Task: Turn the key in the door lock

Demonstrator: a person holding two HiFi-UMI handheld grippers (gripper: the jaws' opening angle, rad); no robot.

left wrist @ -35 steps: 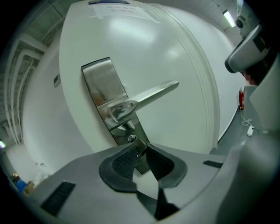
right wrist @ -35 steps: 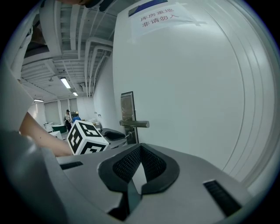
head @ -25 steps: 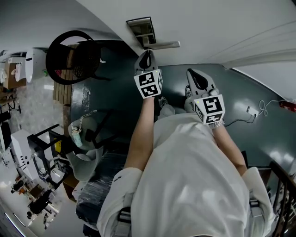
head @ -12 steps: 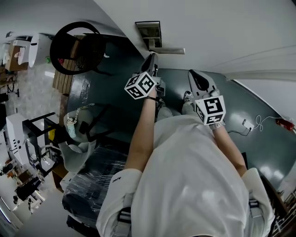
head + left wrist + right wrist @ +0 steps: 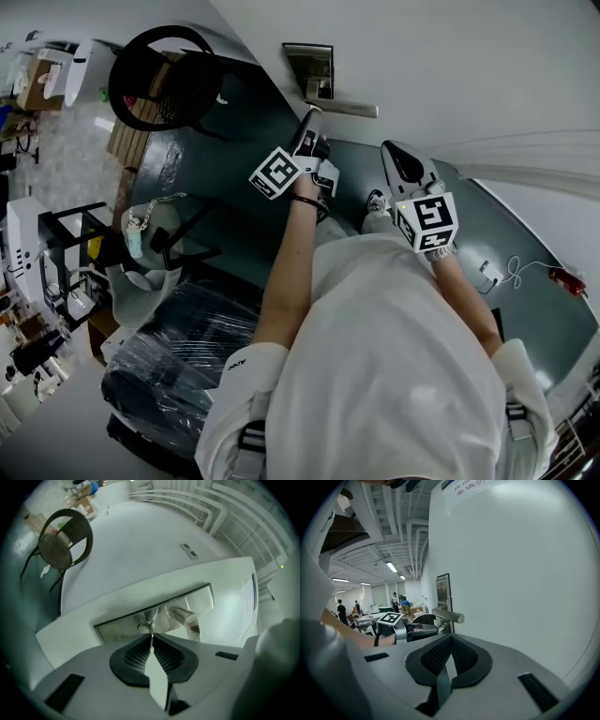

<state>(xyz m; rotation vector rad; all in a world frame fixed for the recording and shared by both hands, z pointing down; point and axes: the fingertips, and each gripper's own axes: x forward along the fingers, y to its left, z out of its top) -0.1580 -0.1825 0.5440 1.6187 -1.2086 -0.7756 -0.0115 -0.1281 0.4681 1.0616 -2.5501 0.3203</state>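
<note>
Left tool (image 5: 150, 637) clamped key (image 5: 149, 628) in lock (image 5: 197, 599); turning step judged in hand. Right tool (image 5: 449, 640) was closed, empty. Next: steady wrist roll.

Underfoot is a glossy dark teal-green floor (image 5: 234, 141), and further off it meets a pale speckled floor (image 5: 66, 164). A black round-backed mesh chair (image 5: 159, 80) stands on the dark part, just beside a slatted wooden pallet (image 5: 127, 159). Nearer, a bulky dark block wrapped in clear plastic film (image 5: 178, 366) sits close to a black metal frame stand (image 5: 70, 248). A thin white cable (image 5: 516, 274) trails over the dark floor on the right. Overhead, white ceiling pipes (image 5: 410, 538) run along the bare ceiling, and long fluorescent strip lights (image 5: 391, 566) are lit.
</note>
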